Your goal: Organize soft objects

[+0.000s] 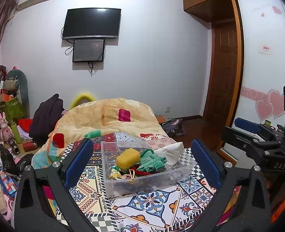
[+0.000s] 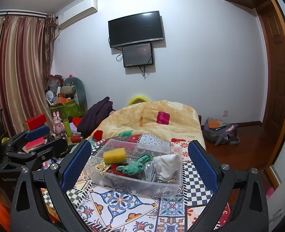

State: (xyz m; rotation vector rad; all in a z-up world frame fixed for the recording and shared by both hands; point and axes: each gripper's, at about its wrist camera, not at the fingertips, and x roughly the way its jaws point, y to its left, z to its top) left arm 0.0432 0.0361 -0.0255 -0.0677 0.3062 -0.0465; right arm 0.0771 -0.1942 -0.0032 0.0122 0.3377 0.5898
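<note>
A clear plastic bin sits on a patterned cloth on the bed. In it lie a yellow sponge, a green cloth, a white pouch and small red and yellow items. My left gripper is open and empty, its blue pads either side of the bin, held short of it. My right gripper is open and empty, likewise framing the bin. Each gripper also shows at the edge of the other's view.
A beige quilt is heaped behind the bin. Clutter, boxes and toys fill the left side. A backpack lies on the wooden floor at right, near a wardrobe.
</note>
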